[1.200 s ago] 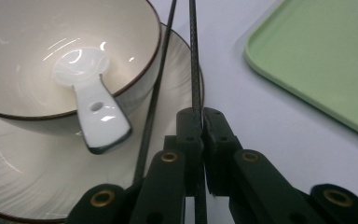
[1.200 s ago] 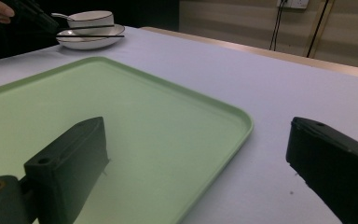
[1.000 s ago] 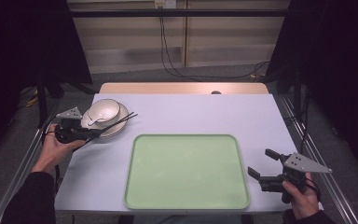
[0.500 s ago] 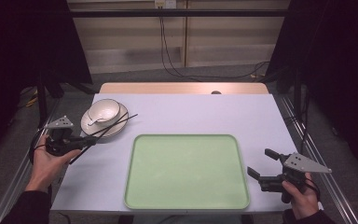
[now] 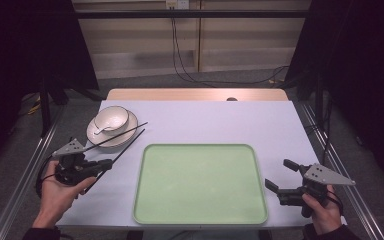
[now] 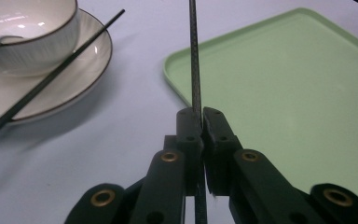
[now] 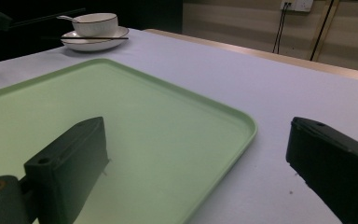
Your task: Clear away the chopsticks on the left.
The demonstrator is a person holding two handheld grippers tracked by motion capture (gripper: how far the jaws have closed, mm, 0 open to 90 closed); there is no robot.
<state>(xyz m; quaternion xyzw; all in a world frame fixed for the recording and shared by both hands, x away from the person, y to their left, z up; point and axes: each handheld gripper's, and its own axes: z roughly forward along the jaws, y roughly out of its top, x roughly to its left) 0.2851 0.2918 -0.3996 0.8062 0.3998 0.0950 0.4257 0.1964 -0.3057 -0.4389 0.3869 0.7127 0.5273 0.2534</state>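
My left gripper (image 5: 106, 164) is shut on a thin black chopstick (image 5: 125, 149), which slants from the jaws toward the plate. In the left gripper view the chopstick (image 6: 195, 65) runs straight up between the closed pads of my left gripper (image 6: 202, 114). A second chopstick (image 5: 117, 134) lies across the white plate (image 5: 126, 136), which carries a white bowl (image 5: 112, 119) with a spoon (image 5: 100, 131) in it. A green tray (image 5: 200, 182) fills the table's middle. My right gripper (image 5: 279, 175) stands open beside the tray's right edge, nothing between its fingers (image 7: 74, 158).
The plate and bowl (image 7: 95, 22) sit at the table's back left, far from the right gripper. The tray's raised rim (image 7: 242, 121) lies just under the right jaws. Bare white table surrounds the tray. Metal rails run along both table sides.
My left gripper has drawn back from the plate toward the near edge, taking one chopstick with it. The other chopstick stays on the plate. The right gripper has kept still.
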